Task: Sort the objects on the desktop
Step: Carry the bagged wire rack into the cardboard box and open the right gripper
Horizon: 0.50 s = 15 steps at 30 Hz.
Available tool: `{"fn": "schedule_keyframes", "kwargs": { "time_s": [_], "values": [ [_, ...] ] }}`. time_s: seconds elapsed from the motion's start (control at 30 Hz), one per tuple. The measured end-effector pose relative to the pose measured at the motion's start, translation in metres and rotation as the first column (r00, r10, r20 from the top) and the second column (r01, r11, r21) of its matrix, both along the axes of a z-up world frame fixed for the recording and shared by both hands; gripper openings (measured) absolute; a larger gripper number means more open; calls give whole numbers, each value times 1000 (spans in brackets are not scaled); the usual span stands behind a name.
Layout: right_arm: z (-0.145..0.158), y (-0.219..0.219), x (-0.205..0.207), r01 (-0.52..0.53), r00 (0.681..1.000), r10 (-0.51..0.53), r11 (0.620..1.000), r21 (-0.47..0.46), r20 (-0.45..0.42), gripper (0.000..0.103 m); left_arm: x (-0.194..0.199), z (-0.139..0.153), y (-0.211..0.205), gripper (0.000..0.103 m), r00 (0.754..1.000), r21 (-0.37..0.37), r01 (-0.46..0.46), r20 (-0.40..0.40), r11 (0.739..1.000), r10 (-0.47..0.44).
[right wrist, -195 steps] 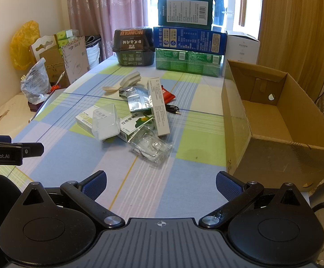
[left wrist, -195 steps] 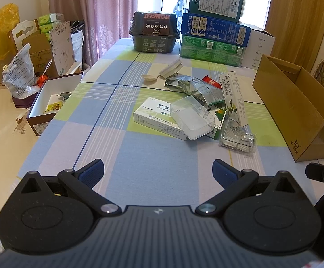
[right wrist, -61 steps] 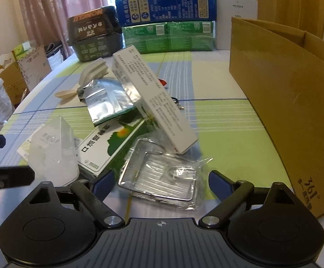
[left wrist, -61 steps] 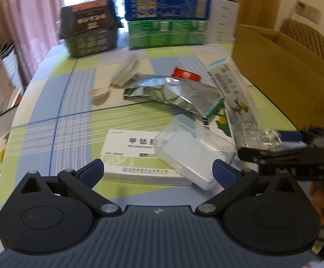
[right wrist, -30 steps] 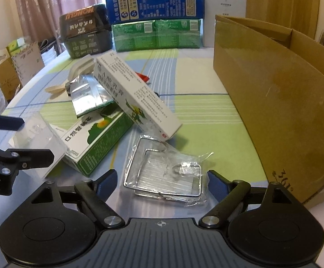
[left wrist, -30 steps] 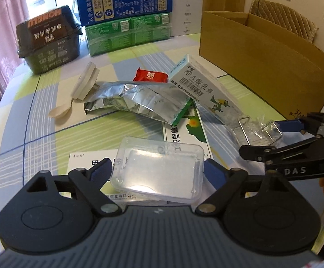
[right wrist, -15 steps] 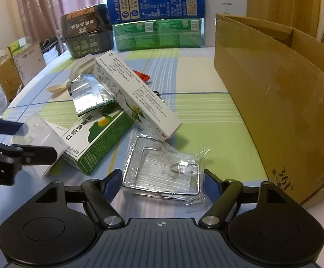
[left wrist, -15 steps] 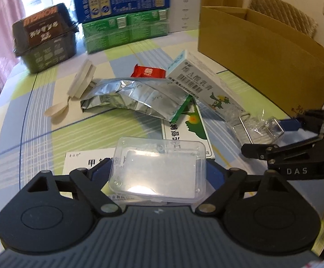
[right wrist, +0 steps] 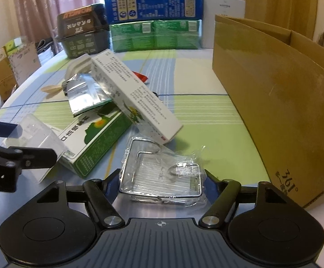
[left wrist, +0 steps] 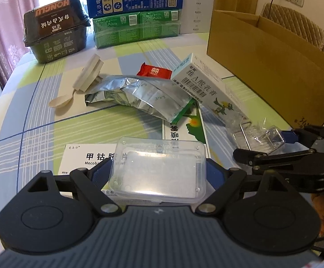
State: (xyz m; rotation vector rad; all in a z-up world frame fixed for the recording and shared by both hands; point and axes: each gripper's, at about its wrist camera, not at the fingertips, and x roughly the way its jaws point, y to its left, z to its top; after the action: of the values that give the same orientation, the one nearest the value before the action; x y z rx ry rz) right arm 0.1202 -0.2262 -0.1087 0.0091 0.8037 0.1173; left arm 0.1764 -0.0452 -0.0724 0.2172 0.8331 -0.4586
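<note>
My left gripper (left wrist: 158,174) is shut on a clear plastic case (left wrist: 159,169), its blue pads pressing both short ends, just above a white medicine box (left wrist: 83,156). My right gripper (right wrist: 160,182) is shut on a wire rack in a clear plastic bag (right wrist: 162,174), which also shows in the left wrist view (left wrist: 255,134). Beyond lie a green-and-white box (right wrist: 95,138), a long white ointment box (right wrist: 132,98) leaning on it, a silver foil pouch (left wrist: 139,93), a red sachet (left wrist: 154,71) and a beige spoon (left wrist: 60,101).
An open cardboard box (right wrist: 273,93) stands at the right of the checked tablecloth (left wrist: 39,111). Stacked blue, green and white cartons (left wrist: 135,11) and a dark noodle tub (left wrist: 55,29) line the far edge. A white round lid (left wrist: 88,76) lies by the spoon.
Both grippers came in from the near edge over the pile. The left closed its fingers on the clear case, the right closed on the bagged wire rack.
</note>
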Motion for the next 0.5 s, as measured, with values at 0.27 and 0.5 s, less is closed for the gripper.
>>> {"fn": "schedule_keyframes", "kwargs": {
  "time_s": [0.27, 0.5],
  "values": [
    [15, 0, -11, -29, 999, 29, 1000, 0, 41, 70, -4, 9, 1, 84, 999, 12, -29, 21, 1000, 28],
    [44, -7, -31, -51, 995, 50, 999, 12, 86, 70, -15, 31, 5, 84, 997, -1, -53, 57, 999, 53]
  ]
}}
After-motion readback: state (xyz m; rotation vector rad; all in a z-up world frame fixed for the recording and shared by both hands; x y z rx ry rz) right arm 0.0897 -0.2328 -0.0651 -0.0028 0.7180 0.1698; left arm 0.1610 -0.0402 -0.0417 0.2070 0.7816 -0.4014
